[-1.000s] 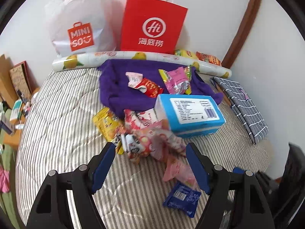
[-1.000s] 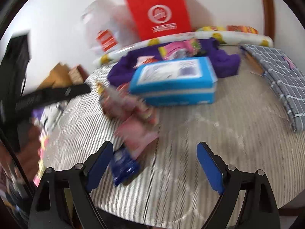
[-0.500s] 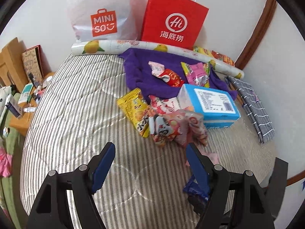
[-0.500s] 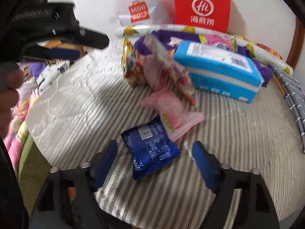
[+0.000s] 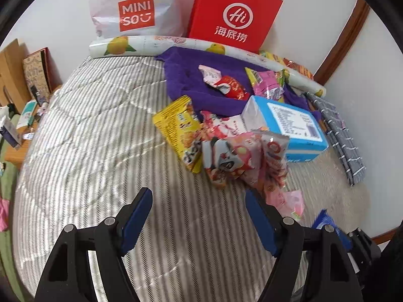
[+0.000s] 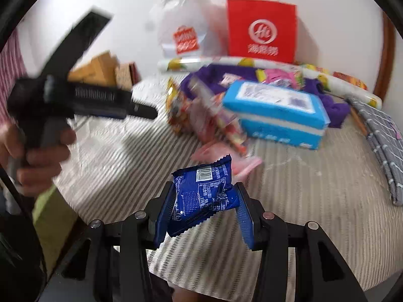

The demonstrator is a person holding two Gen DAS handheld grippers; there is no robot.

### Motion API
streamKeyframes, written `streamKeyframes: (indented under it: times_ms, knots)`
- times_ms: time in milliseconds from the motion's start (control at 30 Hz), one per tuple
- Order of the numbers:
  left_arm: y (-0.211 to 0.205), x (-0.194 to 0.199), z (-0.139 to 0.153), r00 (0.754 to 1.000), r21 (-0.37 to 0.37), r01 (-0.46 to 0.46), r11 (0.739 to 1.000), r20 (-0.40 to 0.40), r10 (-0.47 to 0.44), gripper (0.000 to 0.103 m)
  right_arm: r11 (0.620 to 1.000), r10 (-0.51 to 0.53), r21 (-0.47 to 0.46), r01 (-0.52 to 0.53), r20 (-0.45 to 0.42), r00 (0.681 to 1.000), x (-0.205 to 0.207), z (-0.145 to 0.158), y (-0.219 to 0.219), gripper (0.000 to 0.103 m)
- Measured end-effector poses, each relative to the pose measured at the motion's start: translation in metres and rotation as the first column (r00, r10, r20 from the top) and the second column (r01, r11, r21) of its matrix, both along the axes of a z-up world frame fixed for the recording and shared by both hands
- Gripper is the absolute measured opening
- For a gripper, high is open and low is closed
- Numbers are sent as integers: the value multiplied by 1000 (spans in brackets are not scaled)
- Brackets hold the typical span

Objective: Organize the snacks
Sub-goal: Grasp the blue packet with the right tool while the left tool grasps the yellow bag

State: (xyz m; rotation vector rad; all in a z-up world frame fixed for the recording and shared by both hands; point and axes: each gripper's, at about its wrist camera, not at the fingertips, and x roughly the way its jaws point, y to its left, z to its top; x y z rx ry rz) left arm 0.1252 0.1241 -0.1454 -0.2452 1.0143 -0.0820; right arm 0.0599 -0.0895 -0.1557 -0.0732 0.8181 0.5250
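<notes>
My right gripper [image 6: 205,210] is shut on a small blue snack packet [image 6: 205,196] and holds it above the striped bed cover [image 6: 289,201]. The packet's edge also shows in the left wrist view [image 5: 325,222]. My left gripper [image 5: 199,216] is open and empty over the cover, short of a pile of snacks: a yellow bag [image 5: 180,130], pink and red bags [image 5: 241,158] and a small pink packet [image 5: 288,200]. More snacks [image 5: 228,83] lie on a purple cloth [image 5: 189,75]. The left gripper shows, blurred, at the left of the right wrist view [image 6: 143,109].
A blue tissue pack [image 5: 287,125] lies right of the pile. A red paper bag [image 5: 234,15] and a white Miniso bag [image 5: 136,7] stand against the wall behind a rolled mat [image 5: 151,46]. A grey checked cloth [image 5: 342,138] lies at right. A cluttered side table [image 5: 20,125] stands at left.
My right gripper has closed on the blue packet and lifted it off the cover. My left gripper has drawn back and left from the snack pile, still open.
</notes>
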Motion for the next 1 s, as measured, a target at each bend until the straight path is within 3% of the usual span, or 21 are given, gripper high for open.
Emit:
streamKeyframes:
  times_ms: [200,400,700,1000]
  knots:
    - [-6,13,-2,999,-17,33,999,38,-32,75,988,-151,-29,154,87,985,20,9,-46,48]
    - [16,30,-2,996,-112,-52,992,66,60,75,956,-282,-73,285,45,958,61,-10,-91,48]
    - [27,69,-20,990,-93,-138,986,5,139,73,954,-290,-78,290,14,957,96,-29,-102,48]
    - [23,92,-47,987,-115,-156,981,-51,151,51,959,-279,-76,275,-50,959,112,-40,-104,48]
